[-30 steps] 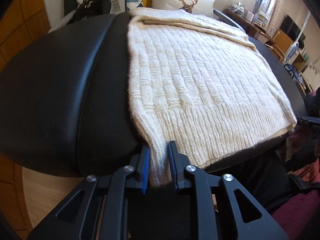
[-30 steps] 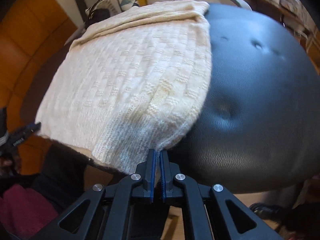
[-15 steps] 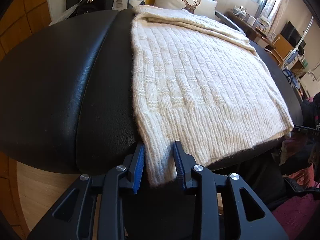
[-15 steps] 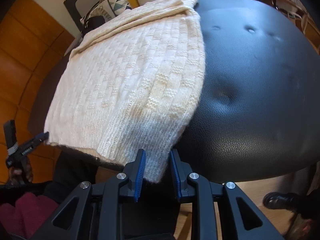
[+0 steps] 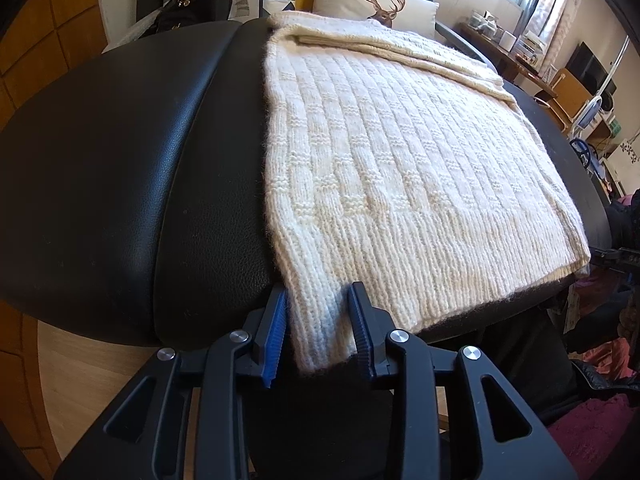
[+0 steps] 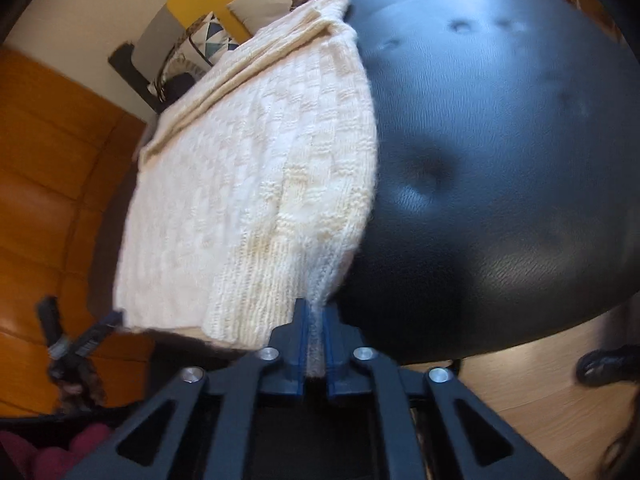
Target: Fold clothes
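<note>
Sweater [image 5: 400, 168] lies on black ottoman [image 5: 120, 180]; right gripper [image 6: 315, 328] pinches its hem corner, left gripper [image 5: 318, 320] loosely straddles the other.

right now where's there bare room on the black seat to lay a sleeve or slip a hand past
Bare black leather lies left of the cream sweater, out to the seam and edge. On the other side, the tufted cushion is bare too. Crowded: the near hem, where both grippers sit, and the far end by the pillows and handbag.
</note>
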Motion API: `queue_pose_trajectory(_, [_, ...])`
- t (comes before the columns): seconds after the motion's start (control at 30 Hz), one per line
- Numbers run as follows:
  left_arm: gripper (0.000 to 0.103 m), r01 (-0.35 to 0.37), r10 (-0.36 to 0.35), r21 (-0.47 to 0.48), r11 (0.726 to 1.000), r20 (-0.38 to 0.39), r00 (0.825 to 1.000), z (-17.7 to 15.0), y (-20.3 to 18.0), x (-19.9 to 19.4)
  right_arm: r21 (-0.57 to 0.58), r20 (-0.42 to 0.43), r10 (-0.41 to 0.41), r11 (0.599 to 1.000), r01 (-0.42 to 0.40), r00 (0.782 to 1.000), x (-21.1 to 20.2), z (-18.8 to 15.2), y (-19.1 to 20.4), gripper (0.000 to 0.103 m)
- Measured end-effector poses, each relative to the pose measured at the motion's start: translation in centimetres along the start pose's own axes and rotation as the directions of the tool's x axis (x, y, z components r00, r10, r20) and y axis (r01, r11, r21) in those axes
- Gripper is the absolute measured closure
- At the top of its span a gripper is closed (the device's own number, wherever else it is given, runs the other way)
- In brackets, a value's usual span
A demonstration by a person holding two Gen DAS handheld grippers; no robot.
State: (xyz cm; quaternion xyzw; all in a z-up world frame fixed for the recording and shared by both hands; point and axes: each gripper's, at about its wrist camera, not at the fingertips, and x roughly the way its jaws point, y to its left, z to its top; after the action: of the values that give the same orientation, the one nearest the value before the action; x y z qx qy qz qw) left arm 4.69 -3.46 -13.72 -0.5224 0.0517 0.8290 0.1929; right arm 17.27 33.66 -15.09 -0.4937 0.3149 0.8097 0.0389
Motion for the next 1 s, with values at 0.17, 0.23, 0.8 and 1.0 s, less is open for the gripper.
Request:
queue_pose_trajectory(0.17, [0.069, 0.003, -0.003, 0.001, 1.0, 0.006, 1.0, -0.1, 0.4, -0.1, -0.093, 0.061, -0.07, 0.993, 0.076, 0.996, -1.3, 0.6, 2.9, 0.099])
queue_pose_trajectory(0.23, [0.069, 0.001, -0.001, 0.004, 1.0, 0.019, 1.0, -0.3, 0.5, -0.1, -0.107, 0.075, -0.03, 0.994, 0.038, 0.997, -2.7, 1.8, 2.5, 0.099])
queue_pose_trajectory(0.8, [0.094, 0.232, -0.217, -0.103, 0.967, 0.14, 0.966, 1.6, 2.6, -2.5, -0.002, 0.095, 0.365, 0.93, -0.366, 0.926, -3.0, 4.0, 2.6, 0.099])
queue_pose_trajectory(1.0, [0.094, 0.369, -0.342, -0.117, 0.922, 0.2, 0.918, 5.2, 2.6, -3.3, 0.0, 0.121, 0.415, 0.908, -0.418, 0.902, -3.0, 6.4, 3.6, 0.099])
